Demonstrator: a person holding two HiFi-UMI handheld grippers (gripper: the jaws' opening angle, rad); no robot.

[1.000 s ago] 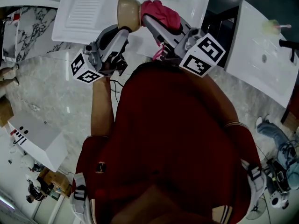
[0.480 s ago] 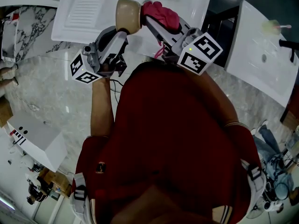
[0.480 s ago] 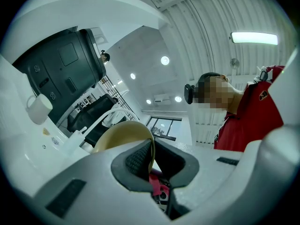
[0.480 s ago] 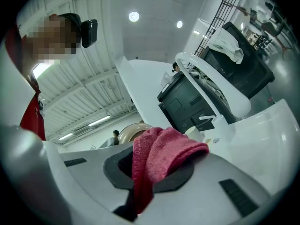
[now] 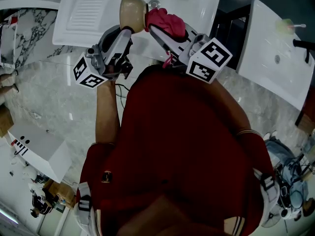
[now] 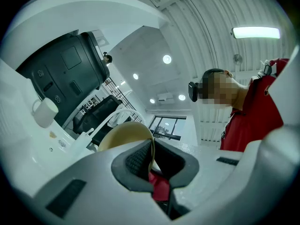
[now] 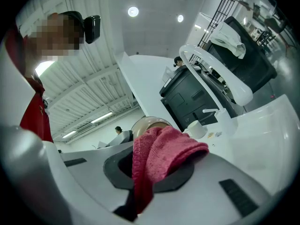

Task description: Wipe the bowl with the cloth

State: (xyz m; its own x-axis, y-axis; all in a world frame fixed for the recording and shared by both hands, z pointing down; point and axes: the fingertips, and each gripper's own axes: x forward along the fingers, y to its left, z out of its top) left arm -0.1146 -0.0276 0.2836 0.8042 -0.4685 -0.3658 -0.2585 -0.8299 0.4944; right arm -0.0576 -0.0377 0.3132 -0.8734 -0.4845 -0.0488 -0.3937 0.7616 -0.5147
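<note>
In the head view a tan bowl (image 5: 132, 11) is held tipped on its side over the white sink unit, with my left gripper (image 5: 128, 29) shut on its rim. The left gripper view shows that rim (image 6: 125, 136) pinched between the dark pads (image 6: 136, 161). A pink cloth (image 5: 166, 21) is bunched in my right gripper (image 5: 154, 28), which is shut on it, and presses against the bowl's open side. In the right gripper view the cloth (image 7: 161, 154) spills over the jaws, and the bowl (image 7: 146, 123) peeks out just behind it.
A white drainboard and sink (image 5: 93, 11) lie under the bowl, with a curved white faucet (image 7: 213, 76) and a white cup (image 7: 195, 129) nearby. A second white sink panel (image 5: 275, 53) stands to the right. Marbled floor (image 5: 44, 92) lies at the left.
Both grippers have shifted slightly up and left with the bowl and cloth. The cloth now sits closer against the bowl's mouth.
</note>
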